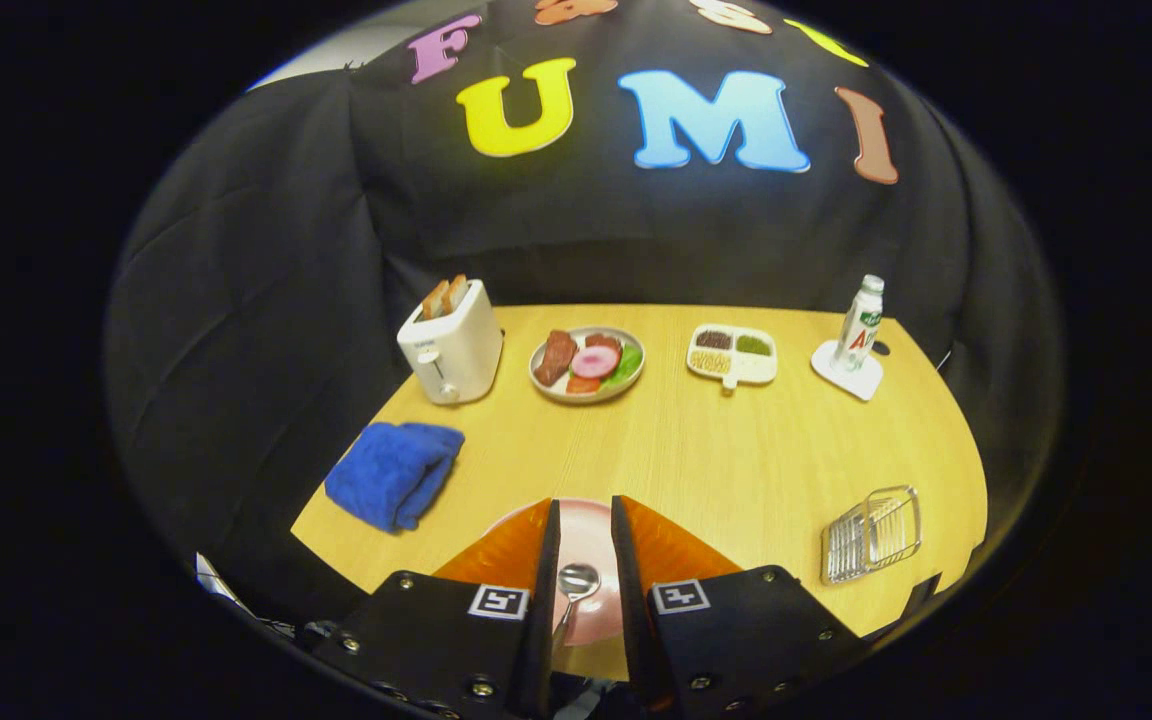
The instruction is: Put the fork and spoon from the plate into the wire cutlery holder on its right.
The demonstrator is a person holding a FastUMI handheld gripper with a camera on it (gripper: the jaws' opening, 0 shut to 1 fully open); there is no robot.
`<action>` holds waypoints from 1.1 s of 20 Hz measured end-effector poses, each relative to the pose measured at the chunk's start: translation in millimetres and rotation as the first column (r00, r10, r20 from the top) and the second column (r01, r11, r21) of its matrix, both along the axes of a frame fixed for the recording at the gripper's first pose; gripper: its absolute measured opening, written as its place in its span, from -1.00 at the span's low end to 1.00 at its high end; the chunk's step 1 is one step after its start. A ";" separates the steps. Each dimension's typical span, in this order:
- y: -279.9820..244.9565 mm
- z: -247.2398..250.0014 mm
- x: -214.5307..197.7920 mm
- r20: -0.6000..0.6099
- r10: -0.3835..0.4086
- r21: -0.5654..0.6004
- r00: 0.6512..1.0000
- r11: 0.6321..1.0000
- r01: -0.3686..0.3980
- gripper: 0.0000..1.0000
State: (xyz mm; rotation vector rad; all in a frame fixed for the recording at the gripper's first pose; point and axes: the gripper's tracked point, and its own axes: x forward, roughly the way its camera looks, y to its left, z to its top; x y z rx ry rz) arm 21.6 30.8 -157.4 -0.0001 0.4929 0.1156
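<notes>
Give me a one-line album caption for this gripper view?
Gripper fingers apart over a pink plate, spoon between them, wire cutlery holder waiting to the right.

The tongs [584, 535] stand parted over the pink plate [586, 540] at the desk's [736, 460] near edge, a spoon [576, 582] between them.
</notes>
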 end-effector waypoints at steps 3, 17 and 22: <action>9.4 -33.7 -2.9 -0.099 0.022 0.019 0.995 1.000 -0.020 -0.39; 14.0 -155.2 -16.6 -0.429 -0.011 0.004 0.903 1.000 0.014 -0.39; 10.3 -173.1 -14.0 -0.482 -0.033 0.013 0.875 0.999 0.044 -0.39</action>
